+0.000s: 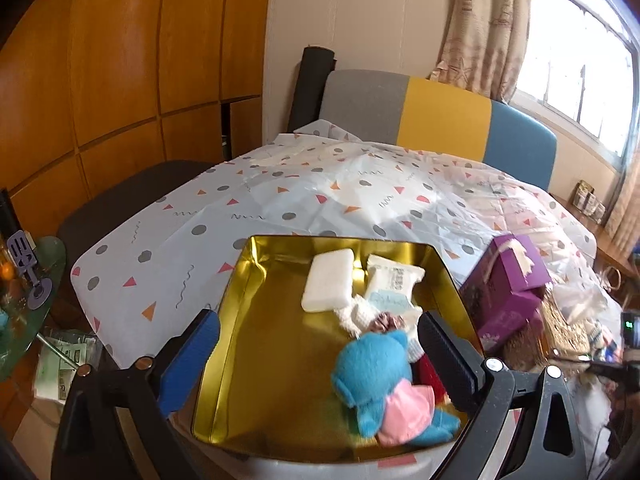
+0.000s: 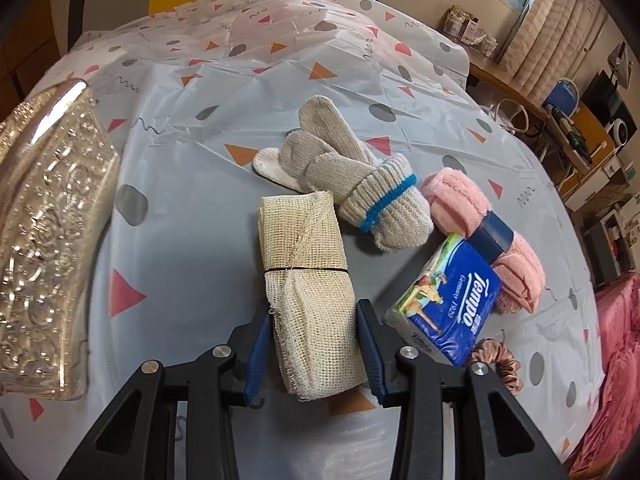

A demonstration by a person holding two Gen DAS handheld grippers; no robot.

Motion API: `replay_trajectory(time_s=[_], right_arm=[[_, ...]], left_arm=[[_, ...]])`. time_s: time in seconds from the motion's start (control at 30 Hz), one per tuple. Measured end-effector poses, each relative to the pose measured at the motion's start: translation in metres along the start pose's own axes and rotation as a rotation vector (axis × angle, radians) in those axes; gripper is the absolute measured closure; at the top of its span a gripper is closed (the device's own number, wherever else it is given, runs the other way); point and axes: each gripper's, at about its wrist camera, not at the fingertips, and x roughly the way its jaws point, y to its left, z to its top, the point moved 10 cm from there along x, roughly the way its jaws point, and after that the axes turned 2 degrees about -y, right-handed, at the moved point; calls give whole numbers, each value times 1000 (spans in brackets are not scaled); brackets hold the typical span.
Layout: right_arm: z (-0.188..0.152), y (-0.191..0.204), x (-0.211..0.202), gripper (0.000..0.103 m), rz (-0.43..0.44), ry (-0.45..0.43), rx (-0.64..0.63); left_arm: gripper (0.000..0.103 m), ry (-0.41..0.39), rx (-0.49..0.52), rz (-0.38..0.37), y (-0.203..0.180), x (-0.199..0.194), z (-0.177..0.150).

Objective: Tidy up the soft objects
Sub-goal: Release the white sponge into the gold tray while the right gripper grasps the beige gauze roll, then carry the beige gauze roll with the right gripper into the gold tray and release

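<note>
— Jaws on the left gripper [image 1: 318,354]?
— Spread wide over the gold tin [image 1: 256,344], nothing between them; the blue plush toy [image 1: 378,386] lies inside.
— And the right gripper [image 2: 312,354]?
— Straddling the gauze roll [image 2: 310,292] on the surface [image 2: 192,216]; I can't tell whether its pads press in.

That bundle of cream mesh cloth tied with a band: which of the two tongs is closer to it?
Right. The right tongs straddle the mesh cloth bundle, a blue pad at each side. The left tongs hang open over the gold tin, away from the bundle.
</note>
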Motion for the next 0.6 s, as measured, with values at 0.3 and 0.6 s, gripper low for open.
replay_trajectory(time_s=[0.3,0.6], right_arm=[[35,5,-51,66,102,-176,115],[93,39,-138,66,185,-360,44]], left_arm=[[3,36,26,-36,-13,2,-16],[3,35,39,-26,-11,8,-15]])
